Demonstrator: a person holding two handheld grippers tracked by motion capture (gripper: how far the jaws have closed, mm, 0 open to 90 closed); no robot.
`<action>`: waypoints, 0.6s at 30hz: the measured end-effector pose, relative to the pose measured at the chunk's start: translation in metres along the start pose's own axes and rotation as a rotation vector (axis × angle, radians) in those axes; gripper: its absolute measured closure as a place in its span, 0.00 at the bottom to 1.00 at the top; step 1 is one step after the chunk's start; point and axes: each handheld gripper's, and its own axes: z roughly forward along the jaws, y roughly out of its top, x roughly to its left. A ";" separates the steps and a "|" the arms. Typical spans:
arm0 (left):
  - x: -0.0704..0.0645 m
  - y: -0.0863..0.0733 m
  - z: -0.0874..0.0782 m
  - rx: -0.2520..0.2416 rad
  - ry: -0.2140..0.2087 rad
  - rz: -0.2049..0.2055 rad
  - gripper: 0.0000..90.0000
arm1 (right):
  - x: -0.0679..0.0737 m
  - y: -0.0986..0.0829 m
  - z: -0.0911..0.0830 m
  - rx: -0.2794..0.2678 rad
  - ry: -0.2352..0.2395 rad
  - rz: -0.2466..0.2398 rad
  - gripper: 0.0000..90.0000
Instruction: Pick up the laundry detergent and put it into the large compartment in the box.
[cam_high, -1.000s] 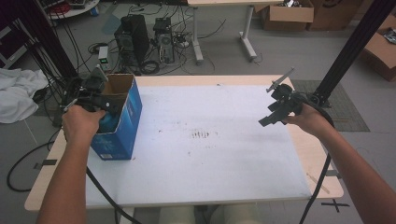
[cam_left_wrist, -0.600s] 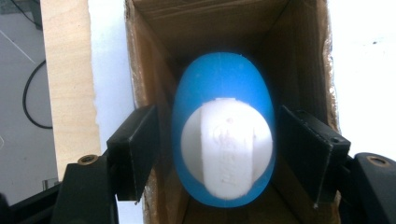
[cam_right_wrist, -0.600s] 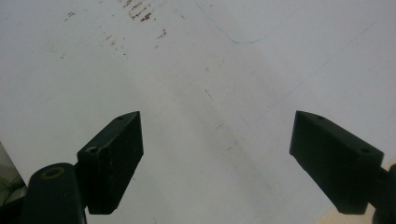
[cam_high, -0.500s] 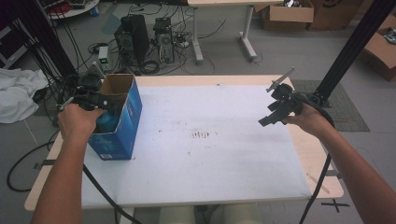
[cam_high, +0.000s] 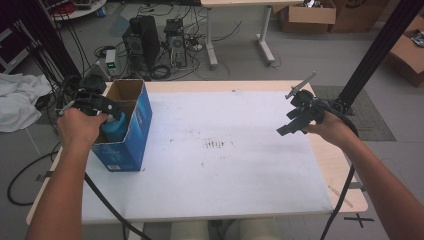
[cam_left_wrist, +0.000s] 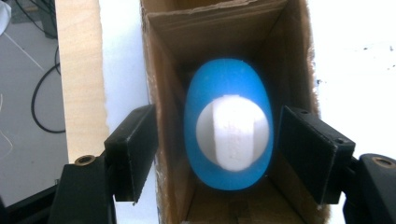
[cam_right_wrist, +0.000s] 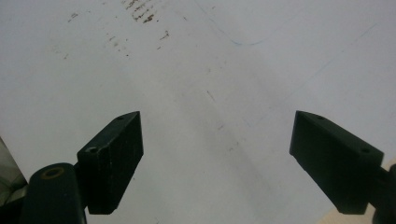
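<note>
Between the jaws: left gripper spread wide, gripping nothing, straddling the box's left wall.
Blue bottle: upright inside the blue box, white cap up, apart from both jaws.
Right gripper: wide open, empty, over bare bench.

A blue box stood open-topped on the white table, near its left edge. The left gripper hung over the box's open top, the hand behind it on the box's left side. A blue bottle showed just below the gripper, inside the box; whether the jaws touched it was hard to tell. The right gripper was held above the table well to the right of the box, near the far right edge.
</note>
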 end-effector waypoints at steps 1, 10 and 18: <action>-0.001 0.001 -0.002 -0.003 -0.001 0.005 0.33 | 0.000 0.000 0.000 0.000 0.000 0.000 0.19; -0.012 0.008 -0.021 -0.017 0.001 0.061 0.32 | 0.001 0.000 -0.001 -0.004 -0.001 -0.001 0.19; -0.033 0.015 -0.033 -0.046 -0.011 0.114 0.31 | 0.001 0.000 -0.002 -0.005 -0.002 -0.001 0.19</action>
